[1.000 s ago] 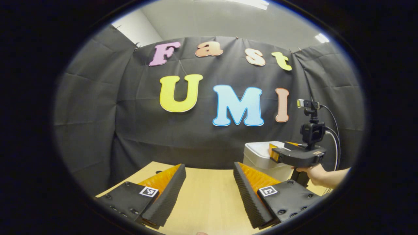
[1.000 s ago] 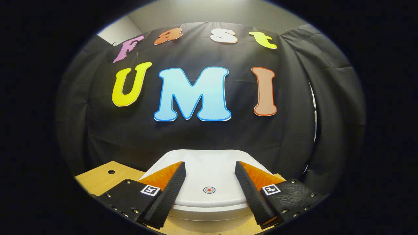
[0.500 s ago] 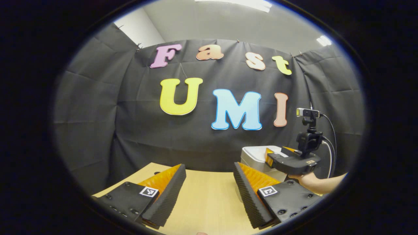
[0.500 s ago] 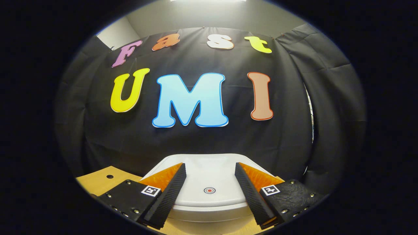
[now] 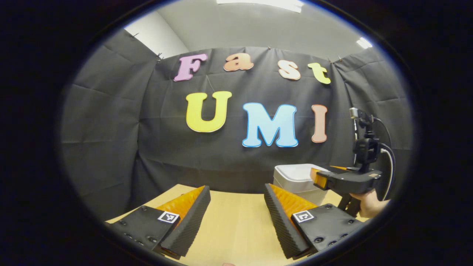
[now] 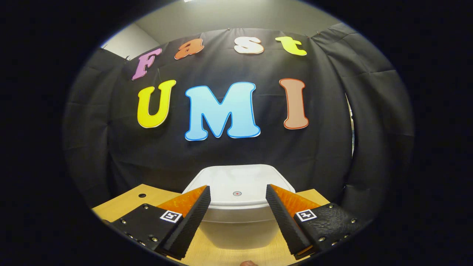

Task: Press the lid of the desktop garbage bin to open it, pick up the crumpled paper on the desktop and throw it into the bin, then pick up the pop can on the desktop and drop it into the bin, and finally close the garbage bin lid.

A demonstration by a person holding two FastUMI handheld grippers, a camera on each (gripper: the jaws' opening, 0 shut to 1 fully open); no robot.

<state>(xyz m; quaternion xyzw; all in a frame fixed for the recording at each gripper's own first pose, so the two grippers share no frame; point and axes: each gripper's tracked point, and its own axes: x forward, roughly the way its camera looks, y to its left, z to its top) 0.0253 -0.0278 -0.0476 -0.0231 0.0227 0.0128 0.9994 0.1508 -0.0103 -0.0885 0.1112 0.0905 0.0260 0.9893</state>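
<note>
The white garbage bin (image 6: pixel 236 207) stands on the wooden table straight ahead in the right gripper view, its lid (image 6: pixel 238 184) down, with a small round mark in the lid's middle. My right gripper (image 6: pixel 238 216) is open, just in front of the bin and clear of it. In the left gripper view the bin (image 5: pixel 297 179) sits at the right rear of the table, and the right gripper (image 5: pixel 320 176) hangs beside it, held by a hand (image 5: pixel 369 207). My left gripper (image 5: pixel 236 218) is open over bare table with nothing between its fingers.
The wooden table (image 5: pixel 236 229) runs back to the black cloth wall (image 5: pixel 166 147). A small hole (image 6: pixel 142 195) marks the tabletop left of the bin. A dark curtain (image 6: pixel 373 147) hangs close on the bin's right.
The right gripper has drawn back from over the bin lid, so the bin now looks smaller and farther ahead. The left gripper has hardly moved.
</note>
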